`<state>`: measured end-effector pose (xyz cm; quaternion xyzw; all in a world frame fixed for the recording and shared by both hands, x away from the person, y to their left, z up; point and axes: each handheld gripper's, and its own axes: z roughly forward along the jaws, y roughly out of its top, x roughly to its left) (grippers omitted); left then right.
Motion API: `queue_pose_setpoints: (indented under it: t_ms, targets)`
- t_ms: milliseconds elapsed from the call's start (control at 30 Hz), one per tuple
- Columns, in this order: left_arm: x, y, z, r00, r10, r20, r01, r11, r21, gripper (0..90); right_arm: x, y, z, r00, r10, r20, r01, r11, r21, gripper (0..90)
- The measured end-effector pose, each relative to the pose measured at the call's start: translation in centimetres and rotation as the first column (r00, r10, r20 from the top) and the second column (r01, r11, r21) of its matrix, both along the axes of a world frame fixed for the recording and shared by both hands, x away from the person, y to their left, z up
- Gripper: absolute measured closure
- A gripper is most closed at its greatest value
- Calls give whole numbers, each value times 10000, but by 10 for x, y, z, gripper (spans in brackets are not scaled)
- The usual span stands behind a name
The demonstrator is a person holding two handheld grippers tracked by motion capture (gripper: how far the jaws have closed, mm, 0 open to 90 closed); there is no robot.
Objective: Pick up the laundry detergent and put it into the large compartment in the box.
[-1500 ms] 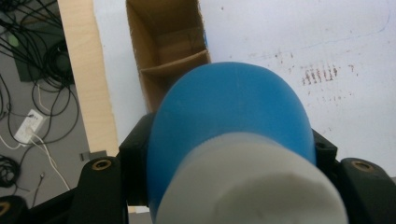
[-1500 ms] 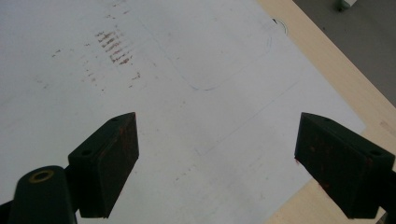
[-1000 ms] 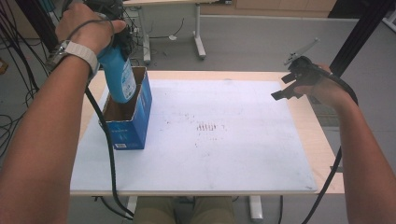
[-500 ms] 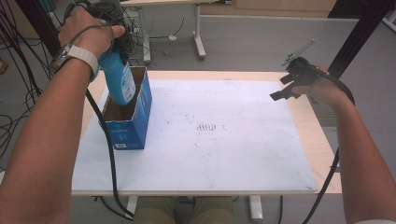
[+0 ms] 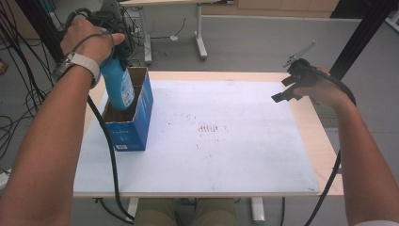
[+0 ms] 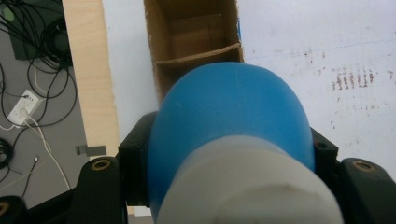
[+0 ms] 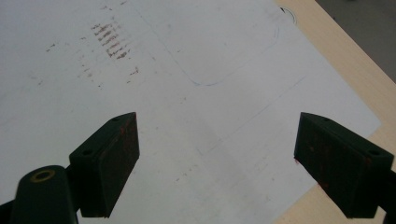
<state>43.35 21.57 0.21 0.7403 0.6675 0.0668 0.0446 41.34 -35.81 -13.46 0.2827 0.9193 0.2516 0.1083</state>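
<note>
Between the pads of my left gripper [image 6: 229, 154] sits one blue bottle [image 6: 231, 112], clamped on both flanks just below its white cap [image 6: 247, 186]; the jaws are closed on it, and it hangs base-down from them. Directly beneath and ahead of those jaws stands one open blue carton [image 5: 136, 117], its brown cardboard interior split by a divider into compartments. From the high view, the bottle's [image 5: 120, 87] lower end has entered the carton's mouth, while most of the body is above the rim. I judge the insertion as begun but unfinished: what remains is lowering the bottle until it stands on the carton floor, then releasing it. Which compartment receives it I cannot tell for certain.

Off to the far side, my right gripper [image 7: 217, 163] hangs above the white mat [image 7: 196, 56] with its jaws spread wide and nothing between them.

Count: one bottle, one carton, one mat, one table [image 5: 315, 136], two grippers.
</note>
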Motion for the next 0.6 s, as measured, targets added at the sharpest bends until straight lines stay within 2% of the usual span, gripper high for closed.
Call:
queue_pose_setpoints:
  t_ms: [267,600]
  targets:
    - [3,7,-13,9998,94,-148,-97,9998,-170,375,1,2,-1,10000,24,-43,-24,10000,-31,141]
    - [7,7,-30,9997,61,-238,-64,9999,-110,374,1,2,-1,10000,9,-90,-9,10000,-58,141]
